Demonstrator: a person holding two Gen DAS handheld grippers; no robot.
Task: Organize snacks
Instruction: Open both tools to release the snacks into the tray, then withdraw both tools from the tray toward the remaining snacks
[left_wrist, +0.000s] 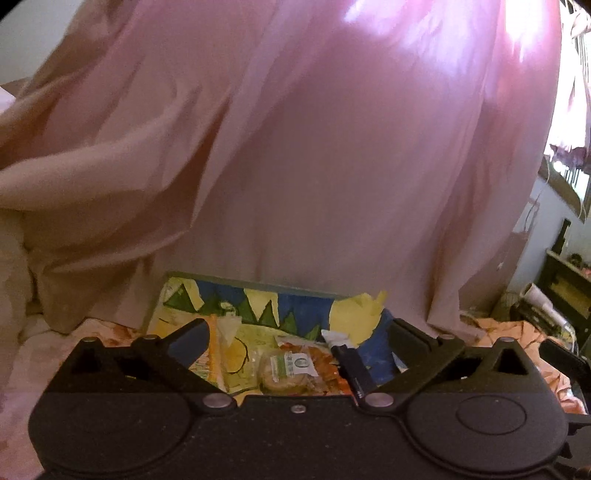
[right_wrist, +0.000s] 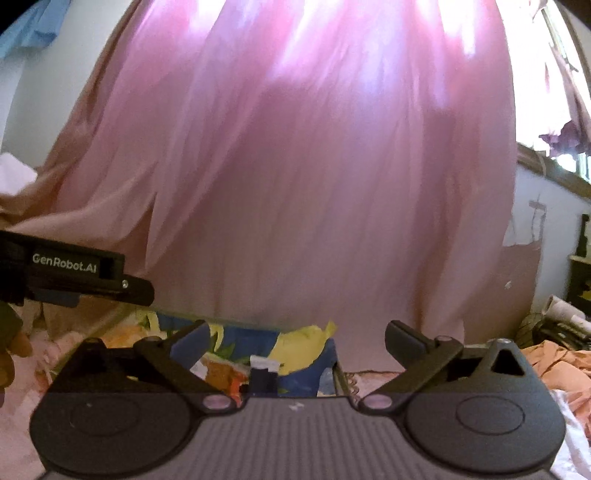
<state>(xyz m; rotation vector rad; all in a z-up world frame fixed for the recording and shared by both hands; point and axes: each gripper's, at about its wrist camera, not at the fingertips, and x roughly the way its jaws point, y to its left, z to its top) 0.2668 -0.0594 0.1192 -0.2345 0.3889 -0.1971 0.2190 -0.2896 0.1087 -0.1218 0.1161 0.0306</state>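
Showing 2 tongs gaping (left_wrist: 295, 332) (right_wrist: 295, 334) | 1 box (left_wrist: 236, 295) | 1 curtain (left_wrist: 332, 147)

- Ahead of me at 12 o'clock hangs a pink curtain (right_wrist: 295, 192), backlit in patches along its top.
- At 2 o'clock, a bright window (right_wrist: 576, 162) sits above a pale blue wall (right_wrist: 546, 206).
- At 3 o'clock, dark furniture (left_wrist: 569, 280) stands against that wall.
- Below me lies a floral bedsheet (left_wrist: 110, 332).
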